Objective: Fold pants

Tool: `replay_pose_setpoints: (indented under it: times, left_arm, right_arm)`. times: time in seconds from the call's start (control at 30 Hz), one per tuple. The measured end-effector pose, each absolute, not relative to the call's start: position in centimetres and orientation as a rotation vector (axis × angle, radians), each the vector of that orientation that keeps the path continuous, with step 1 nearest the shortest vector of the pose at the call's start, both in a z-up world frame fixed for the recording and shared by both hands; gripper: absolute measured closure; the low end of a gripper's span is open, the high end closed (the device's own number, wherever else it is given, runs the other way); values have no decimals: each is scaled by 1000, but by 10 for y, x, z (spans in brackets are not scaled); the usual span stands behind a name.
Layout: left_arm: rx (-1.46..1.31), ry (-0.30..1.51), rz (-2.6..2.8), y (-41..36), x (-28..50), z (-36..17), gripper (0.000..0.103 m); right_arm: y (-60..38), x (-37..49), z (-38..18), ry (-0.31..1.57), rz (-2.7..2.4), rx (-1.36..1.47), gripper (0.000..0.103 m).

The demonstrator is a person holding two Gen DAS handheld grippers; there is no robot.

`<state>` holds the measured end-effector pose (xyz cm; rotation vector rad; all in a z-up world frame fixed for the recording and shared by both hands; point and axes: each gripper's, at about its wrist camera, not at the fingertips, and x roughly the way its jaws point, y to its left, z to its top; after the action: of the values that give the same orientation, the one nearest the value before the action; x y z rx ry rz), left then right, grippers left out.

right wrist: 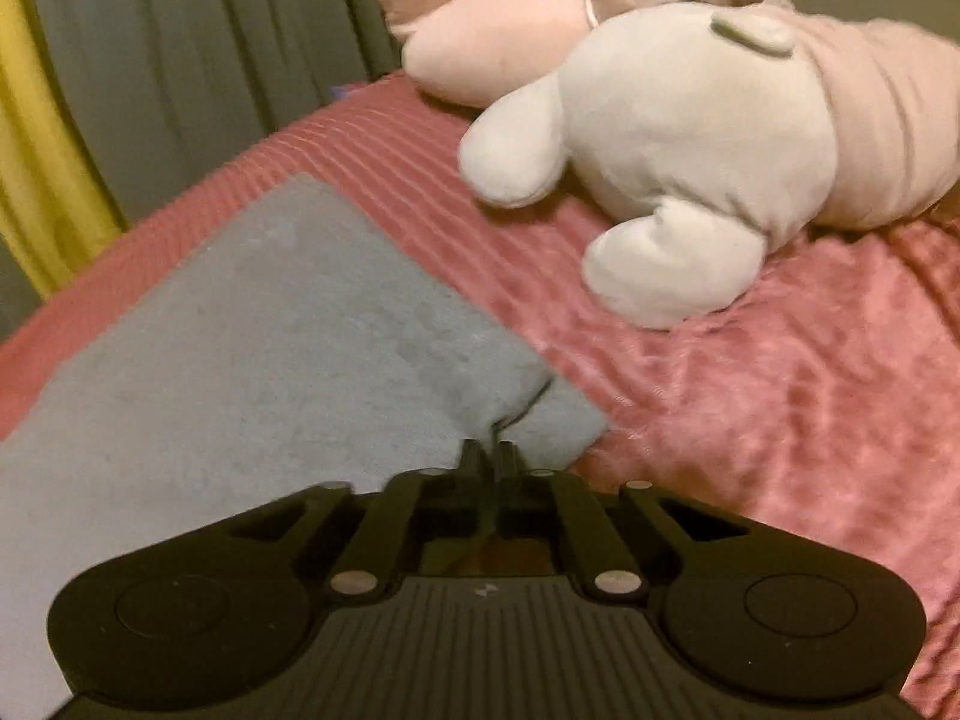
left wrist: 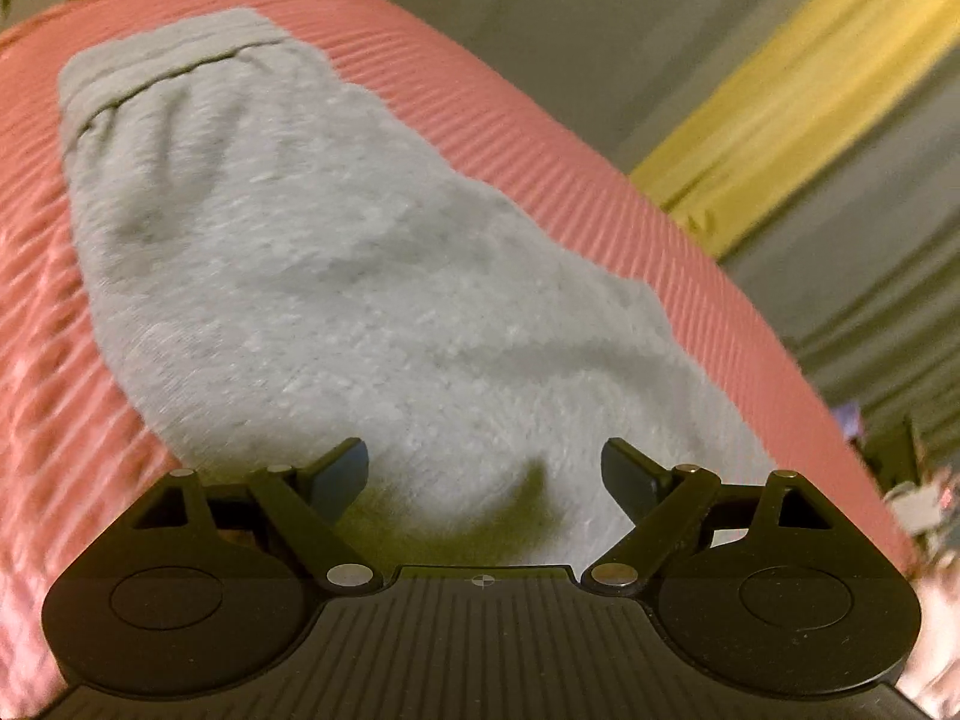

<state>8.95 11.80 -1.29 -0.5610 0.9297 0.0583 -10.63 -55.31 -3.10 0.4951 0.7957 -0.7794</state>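
Observation:
Grey fleece pants (left wrist: 336,276) lie flat on a pink ribbed blanket (left wrist: 690,276), their waistband at the far upper left of the left wrist view. My left gripper (left wrist: 486,474) hovers just above the near part of the cloth, open, with nothing between its fingers. In the right wrist view the same grey pants (right wrist: 252,336) spread to the left. My right gripper (right wrist: 493,450) is shut on a pinched fold at the near right corner of the pants, where the cloth puckers into the closed fingertips.
Two plush toys, a white one (right wrist: 672,162) and a pink one (right wrist: 510,48), lie on the pink blanket (right wrist: 780,396) to the right of the pants. Grey curtains (right wrist: 180,60) with a yellow strip (left wrist: 798,78) hang past the bed's far edge.

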Motion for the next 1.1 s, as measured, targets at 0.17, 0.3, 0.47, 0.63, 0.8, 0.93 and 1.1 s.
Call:
replay_pose_setpoints:
  times: [0.17,0.3,0.47,0.63,0.8,0.93,1.1]
  left_arm:
    - [-455,1008,50,102,99,-21,13]
    - [-359,1073,96,94,103,-28,13]
    - [-279,1103,104,91,98,-22,14]
    - [-236,1204,219,102,93,-23,13]
    - [-326,1150,287,136,58,-4,12]
    - [-377,939,399,157,19,10,8]
    - [-501,994,373,170,35,-8,10]
  right_arm:
    - [-535,-103,0,704,-837,427,50]
    - [-501,-80,22,664,-645,443,33]
    - [-423,-17,26,713,-320,384,19]
    - [-317,49,15,789,-77,190,16]
    - [-247,87,10,792,193,231,15]
    - [-202,111,9,756,205,109,49]
    - [-165,140,2,761,207,115,72]
